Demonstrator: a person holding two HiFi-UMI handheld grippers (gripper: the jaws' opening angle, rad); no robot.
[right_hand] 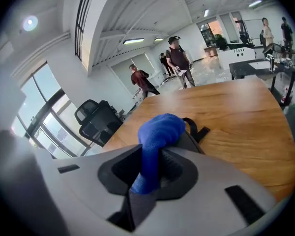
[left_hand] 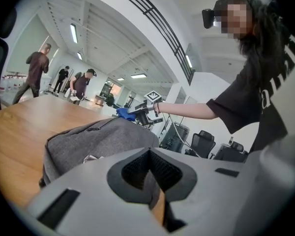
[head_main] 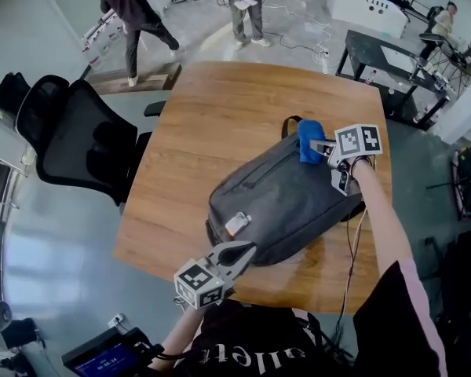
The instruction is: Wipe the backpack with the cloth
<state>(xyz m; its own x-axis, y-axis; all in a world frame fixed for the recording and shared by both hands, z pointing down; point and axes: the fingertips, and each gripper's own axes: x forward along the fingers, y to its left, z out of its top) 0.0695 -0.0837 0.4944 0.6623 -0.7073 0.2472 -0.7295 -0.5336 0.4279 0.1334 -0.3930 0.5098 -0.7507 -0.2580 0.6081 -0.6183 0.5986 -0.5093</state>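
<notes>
Head view: I'm seeing the grey backpack (head_main: pixel 286 203) lying flat on the wooden table (head_main: pixel 220 108), long axis running from near-left to far-right. R gripper (head_main: pixel 323 149) is sitting at the far-right end, by the carry handle (head_main: pixel 289 124), w/ the blue cloth (head_main: pixel 309 141) resting on the fabric there. Right gripper view: jaws are clamping the cloth mid-fold, wad bulging out ahead of the tips. L gripper (head_main: pixel 244 251) is sitting at the opposite, near-left end, tips touching the pack's bottom edge. Left gripper view is showing its jaws pressed together, nothing btwn them that I can see. So the pack is stretching away from the R jaws, toward me & leftward. I'm judging the coming stroke should be running along that axis, R arm wiping, L prob just bracing.
</notes>
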